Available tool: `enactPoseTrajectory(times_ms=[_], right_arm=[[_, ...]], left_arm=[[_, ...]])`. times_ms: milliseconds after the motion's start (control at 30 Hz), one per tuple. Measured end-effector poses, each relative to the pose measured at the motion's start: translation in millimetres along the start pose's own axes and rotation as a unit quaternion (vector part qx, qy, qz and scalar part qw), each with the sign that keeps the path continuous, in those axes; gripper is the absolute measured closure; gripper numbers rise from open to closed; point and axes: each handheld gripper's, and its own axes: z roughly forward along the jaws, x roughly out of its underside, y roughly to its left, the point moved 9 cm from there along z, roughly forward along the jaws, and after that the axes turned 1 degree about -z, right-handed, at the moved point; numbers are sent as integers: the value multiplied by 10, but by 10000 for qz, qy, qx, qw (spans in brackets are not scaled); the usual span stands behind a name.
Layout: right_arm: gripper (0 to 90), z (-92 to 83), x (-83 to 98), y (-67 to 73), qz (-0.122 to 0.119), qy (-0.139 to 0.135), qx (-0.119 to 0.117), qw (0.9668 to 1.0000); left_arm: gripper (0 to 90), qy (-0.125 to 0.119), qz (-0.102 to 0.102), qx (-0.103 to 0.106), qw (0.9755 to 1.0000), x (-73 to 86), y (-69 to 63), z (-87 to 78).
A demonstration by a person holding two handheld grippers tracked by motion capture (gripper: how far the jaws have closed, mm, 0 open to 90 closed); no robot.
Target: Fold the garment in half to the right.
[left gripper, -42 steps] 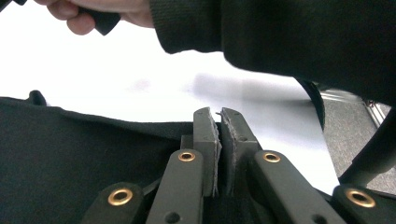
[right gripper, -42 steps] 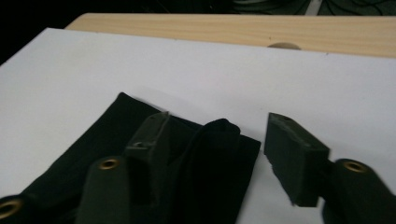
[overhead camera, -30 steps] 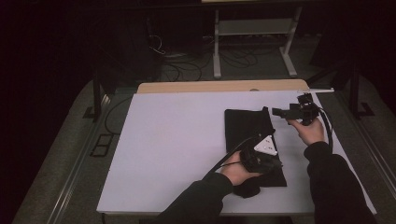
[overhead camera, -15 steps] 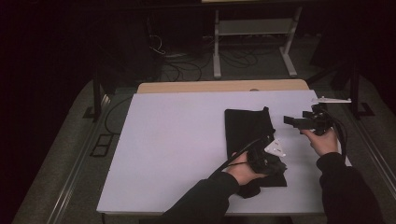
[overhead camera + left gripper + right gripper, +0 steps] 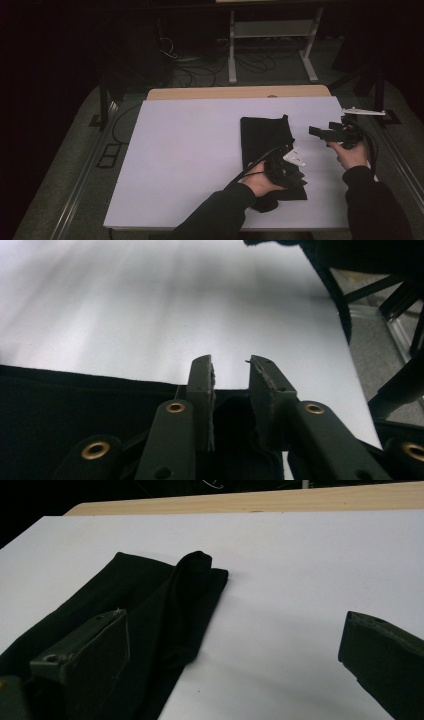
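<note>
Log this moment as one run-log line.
left gripper: just opening, over black cloth | right gripper: open, empty, off the cloth's right | cloth: on white table

Black cloth (image 5: 150, 615) – matt, soft; table top (image 5: 200, 145) – smooth white, matt; far edge strip (image 5: 300, 500) – pale wood.

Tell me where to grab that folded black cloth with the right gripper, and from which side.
Probably the raised rolled corner at the far right of the folded black cloth, coming from the right gripper's side: that corner stands off the white table, while the rest lies flat.

left gripper (image 5: 295, 170) fingers just opening; right gripper (image 5: 320, 133) spread wide.
</note>
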Motion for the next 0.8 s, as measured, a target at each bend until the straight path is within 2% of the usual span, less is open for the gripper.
enactPoseTrajectory(times_ms=[267,333,467,800], right_arm=[[0,-3,14,17,-64,26,-13,10000],[0,-5,20,27,-70,37,-25,10000],[0,-12,28,48,-98,48,-51,9999],[0,-77,45,117,-197,45,-121,9997]], left_arm=[[503,-158,-161,-165,9996,-25,85,-149],[442,-205,-251,-237,9992,-22,114,-188],[376,-345,-370,-335,9982,-21,161,-271],[182,-533,-552,-424,9961,48,257,-451]])
